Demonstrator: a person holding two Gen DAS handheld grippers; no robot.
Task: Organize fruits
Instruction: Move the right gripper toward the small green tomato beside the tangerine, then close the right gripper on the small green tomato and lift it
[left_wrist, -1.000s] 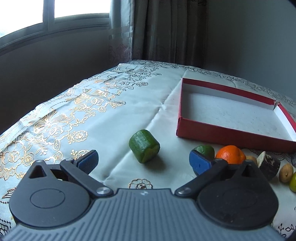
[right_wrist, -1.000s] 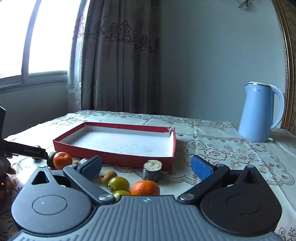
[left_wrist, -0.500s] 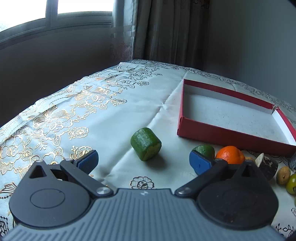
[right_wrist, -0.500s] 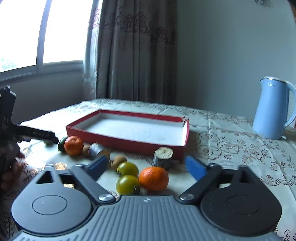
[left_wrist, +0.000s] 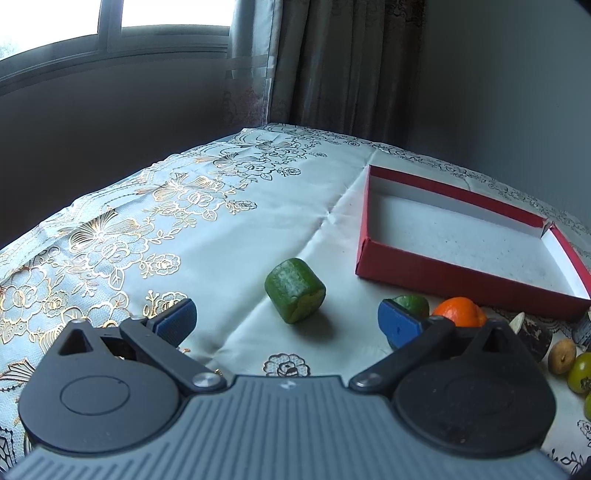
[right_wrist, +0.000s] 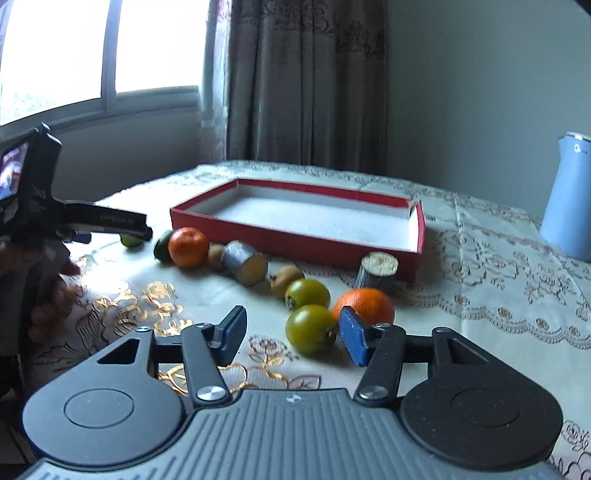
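- Right wrist view: table (right_wrist: 480, 266) w/ lace cloth fills the frame; red box (right_wrist: 295, 236) sits toward the far edge, inside bare, no fruit in it yet.
- Kettle (right_wrist: 569, 199), pale blue, at the table's right edge, well apart from the fruit.
- Left gripper (left_wrist: 286, 319) in its own view: jaws wide apart, nothing between the pads. Green cut chunk (left_wrist: 294, 290) lies ahead of it on the cloth, near the box's near-left corner, not touched.
- Right gripper (right_wrist: 291, 334): jaws closing. Green tomato (right_wrist: 311, 328) sits just ahead, partly in the gap near the right pad; pads don't look pressed on it yet, no grip so far.
- Orange (right_wrist: 364, 304) just behind the right pad, touching or nearly touching that tomato. Second green tomato (right_wrist: 307, 293) just beyond.
- More fruit strung along the box's near wall: another orange (right_wrist: 188, 246), a cut log-like piece (right_wrist: 245, 263), a stump piece (right_wrist: 378, 271) by the box's near-right corner, small brown fruits btwn them.
- Step in hand, my read: first pick, right side going for the near tomato. Task barely begun since the box holds nothing.
- Next move likely needs: centre the tomato btwn both pads before squeezing, as it's off to the right; keep the right pad clear of the orange so only one fruit gets pinched; round, smooth skin may roll or squirt out, so close gently, then lift over the box wall.
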